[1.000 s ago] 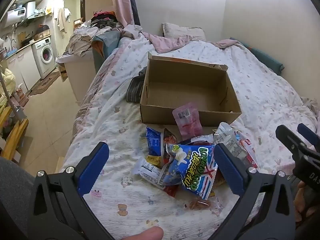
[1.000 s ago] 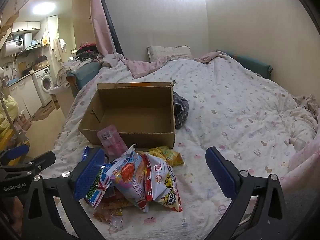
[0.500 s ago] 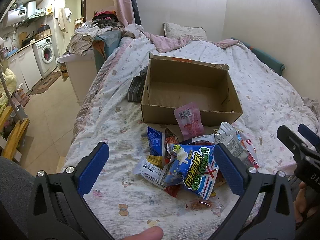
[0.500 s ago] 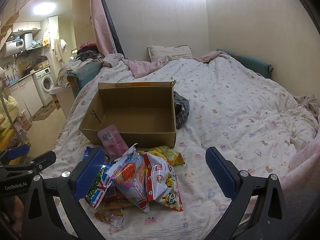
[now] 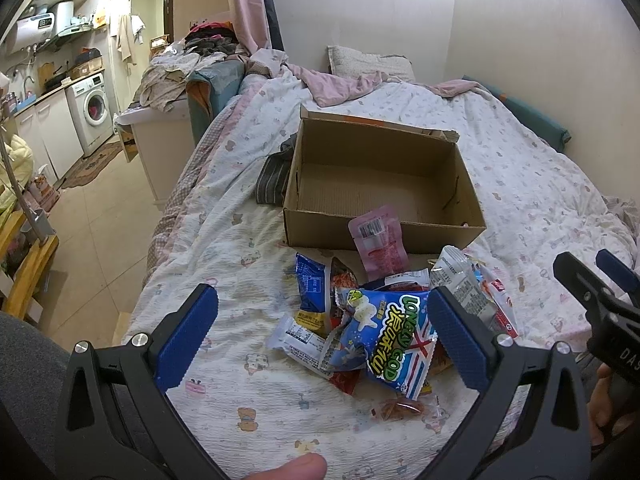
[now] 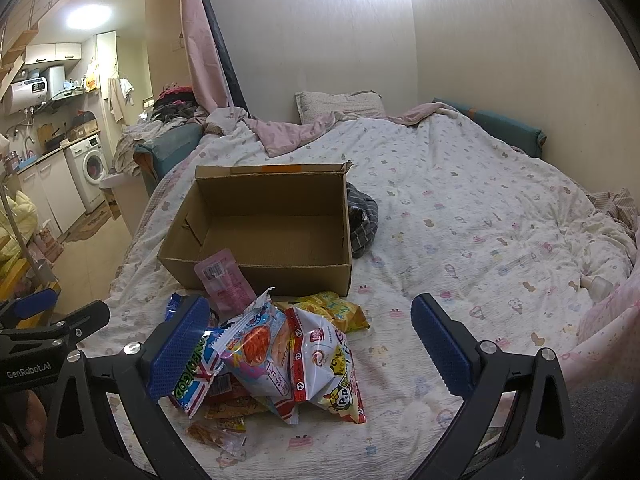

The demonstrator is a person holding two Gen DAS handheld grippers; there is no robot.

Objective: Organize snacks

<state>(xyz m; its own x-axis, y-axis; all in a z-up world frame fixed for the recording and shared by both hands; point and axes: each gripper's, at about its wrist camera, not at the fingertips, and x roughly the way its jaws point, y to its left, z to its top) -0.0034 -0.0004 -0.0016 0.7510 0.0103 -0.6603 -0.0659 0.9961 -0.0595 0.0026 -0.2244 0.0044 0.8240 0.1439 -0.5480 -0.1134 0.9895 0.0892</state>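
A heap of snack packets (image 5: 372,320) (image 6: 276,356) lies on the bed in front of an empty brown cardboard box (image 5: 380,184) (image 6: 264,228). A pink pouch (image 5: 378,240) (image 6: 224,280) leans against the box's near wall. On top of the heap lie a blue bag (image 5: 394,334) and a white and red bag (image 6: 326,364). My left gripper (image 5: 322,338) is open above the near left of the heap, holding nothing. My right gripper (image 6: 310,346) is open too, over the right side of the heap. Each gripper shows at the edge of the other's view.
A dark striped cloth (image 5: 274,176) (image 6: 362,220) lies beside the box. The patterned bedspread (image 6: 480,224) stretches wide to the right, with a pillow (image 6: 340,104) and pink blanket at the head. Left of the bed is open floor (image 5: 92,208), a cabinet and a washing machine (image 5: 94,108).
Both views have shifted only slightly, with the box and heap sitting a little lower in the left wrist view. Both grippers stay open and the packets have not moved.
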